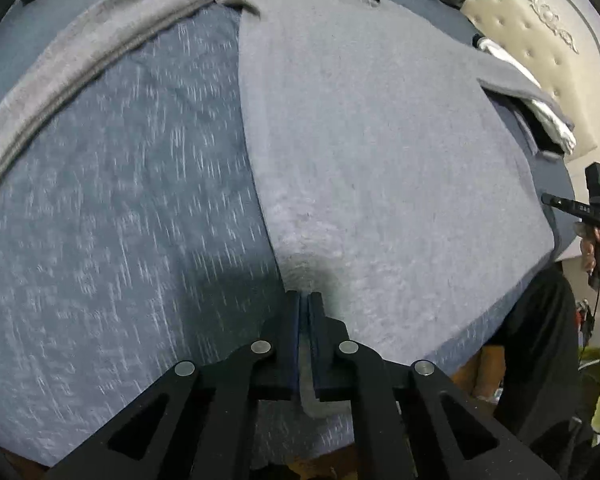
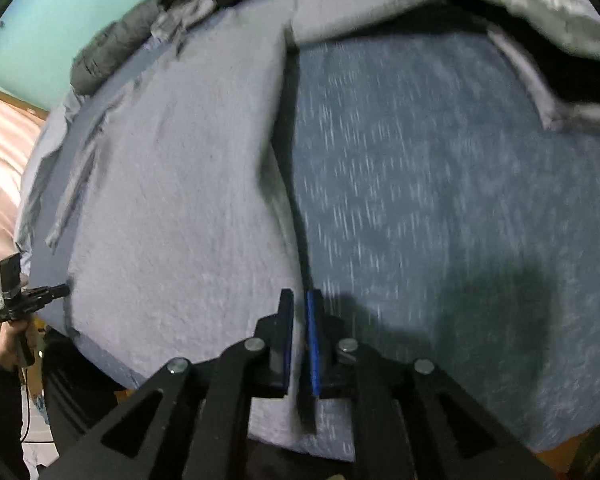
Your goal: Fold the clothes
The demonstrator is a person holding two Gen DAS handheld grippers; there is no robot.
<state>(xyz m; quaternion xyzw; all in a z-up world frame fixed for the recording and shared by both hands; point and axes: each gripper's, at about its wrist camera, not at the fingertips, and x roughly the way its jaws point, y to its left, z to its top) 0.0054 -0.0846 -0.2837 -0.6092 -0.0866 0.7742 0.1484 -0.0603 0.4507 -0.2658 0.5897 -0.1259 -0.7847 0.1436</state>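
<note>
Grey fleece garment point(image 1: 380, 140) lies flat on the blue bedspread point(image 1: 120, 200), long axis running away from both grippers twd the headboard point(image 1: 540, 40).

Left gripper point(image 1: 304, 300): jaws nearly shut, pinching the garment's near left edge. Right gripper point(image 2: 299, 300): jaws a narrow gap apart, garment's right edge between them; firm hold, can't tell.

Each grips 1 side, so neither is nearer. Likely next: lift near hem twd headboard. Teal wall point(image 2: 80, 12) behind.

Garment point(image 1: 380, 140): plain pale grey-blue fleece. Bed sheet point(image 1: 120, 220): darker blue, flecked with short white dashes. Headboard point(image 1: 540, 32): cream, tufted; wall point(image 2: 60, 12): turquoise; grippers' finger pads point(image 2: 312, 344): blue on black.
</note>
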